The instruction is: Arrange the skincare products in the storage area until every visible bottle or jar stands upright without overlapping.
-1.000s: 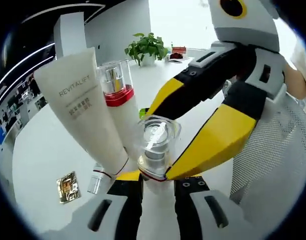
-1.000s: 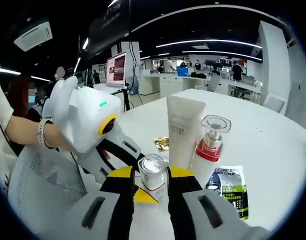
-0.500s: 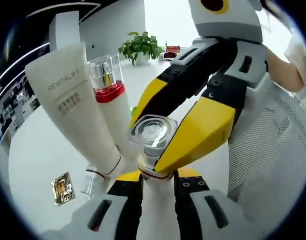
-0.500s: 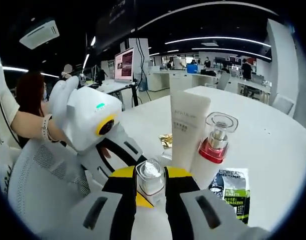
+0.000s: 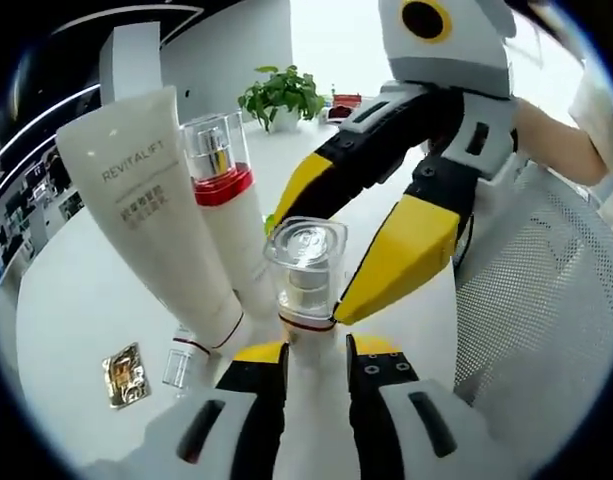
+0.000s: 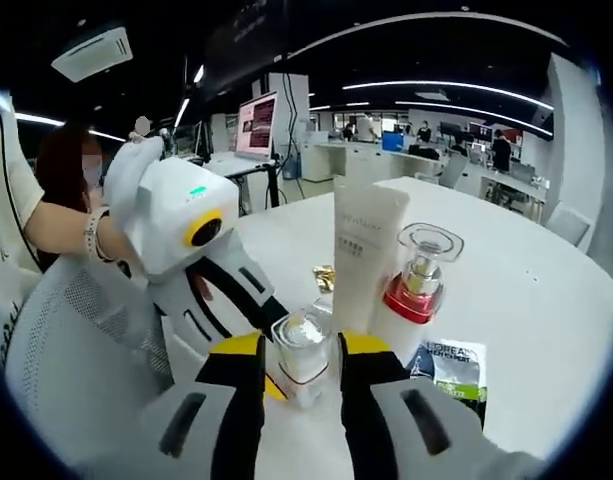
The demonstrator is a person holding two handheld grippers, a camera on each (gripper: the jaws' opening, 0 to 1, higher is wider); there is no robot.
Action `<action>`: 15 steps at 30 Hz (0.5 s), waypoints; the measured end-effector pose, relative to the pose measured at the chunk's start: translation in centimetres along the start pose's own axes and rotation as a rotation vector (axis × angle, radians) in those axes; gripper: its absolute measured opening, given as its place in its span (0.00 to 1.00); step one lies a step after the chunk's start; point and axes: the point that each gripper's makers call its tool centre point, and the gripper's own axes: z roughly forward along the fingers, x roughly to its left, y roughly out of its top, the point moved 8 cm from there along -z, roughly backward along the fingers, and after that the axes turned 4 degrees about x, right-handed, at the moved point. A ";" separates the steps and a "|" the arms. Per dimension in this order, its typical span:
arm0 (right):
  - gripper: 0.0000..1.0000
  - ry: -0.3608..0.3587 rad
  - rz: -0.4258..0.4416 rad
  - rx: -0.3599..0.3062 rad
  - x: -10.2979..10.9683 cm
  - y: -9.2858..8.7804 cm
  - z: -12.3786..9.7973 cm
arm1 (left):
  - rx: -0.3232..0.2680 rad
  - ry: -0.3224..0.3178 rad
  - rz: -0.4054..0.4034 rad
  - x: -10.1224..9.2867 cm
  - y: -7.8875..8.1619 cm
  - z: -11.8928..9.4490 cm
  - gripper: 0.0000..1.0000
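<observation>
Since half a second ago, both grippers have spread off the small bottle, which stands upright on the white surface. Left gripper and right gripper flank it, jaws apart. At its 10 o'clock stand a tube and pump bottle.

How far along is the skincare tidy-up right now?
Done: the white tube and red-collared pump bottle stand upright. In hand: the clear-capped bottle, upright between both grippers' jaws. Left: a small vial lying down, plus the gold sachet.
</observation>
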 end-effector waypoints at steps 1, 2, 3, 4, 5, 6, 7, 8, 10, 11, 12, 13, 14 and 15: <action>0.31 0.001 -0.004 0.005 0.2 -0.2 -0.2 | 0.002 0.003 -0.003 0.0 0.0 -0.1 0.22; 0.30 0.007 -0.019 0.023 0.2 -0.6 -0.4 | 0.002 0.006 -0.011 0.0 -0.1 -0.2 0.22; 0.27 0.005 -0.028 0.046 0.1 -0.9 -0.5 | 0.004 0.006 -0.015 0.1 -0.1 -0.3 0.21; 0.26 -0.003 -0.035 0.060 -0.1 -1.3 -0.5 | 0.008 0.012 -0.025 0.2 -0.1 -0.4 0.21; 0.23 0.003 -0.039 0.083 -0.1 -1.6 -0.5 | 0.011 0.014 -0.028 0.2 -0.1 -0.5 0.20; 0.20 0.009 -0.027 0.117 -0.2 -2.2 -0.5 | 0.017 0.007 -0.039 0.0 0.0 -0.6 0.19; 0.20 0.008 -0.013 0.130 -0.2 -2.5 -0.3 | 0.017 0.006 -0.048 -0.1 0.1 -0.6 0.19; 0.20 0.012 -0.014 0.133 -0.3 -2.6 -0.1 | 0.017 0.004 -0.047 -0.2 0.2 -0.6 0.17; 0.16 0.022 -0.028 0.158 -0.4 -3.0 0.4 | 0.035 0.000 -0.045 -0.4 0.2 -0.5 0.14; 0.15 0.018 -0.042 0.177 -0.5 -3.2 0.7 | 0.038 0.002 -0.037 -0.5 0.2 -0.4 0.13; 0.14 0.016 -0.048 0.183 -0.6 -3.2 0.8 | 0.044 0.006 -0.032 -0.4 0.2 -0.3 0.13; 0.14 0.020 -0.055 0.196 -0.7 -3.2 1.1 | 0.049 0.009 -0.033 -0.4 0.2 -0.3 0.13; 0.14 0.026 -0.061 0.202 -0.7 -3.2 1.2 | 0.052 0.011 -0.030 -0.3 0.2 -0.3 0.13; 0.14 0.030 -0.071 0.206 -0.7 -3.2 1.3 | 0.053 0.012 -0.029 -0.3 0.2 -0.3 0.13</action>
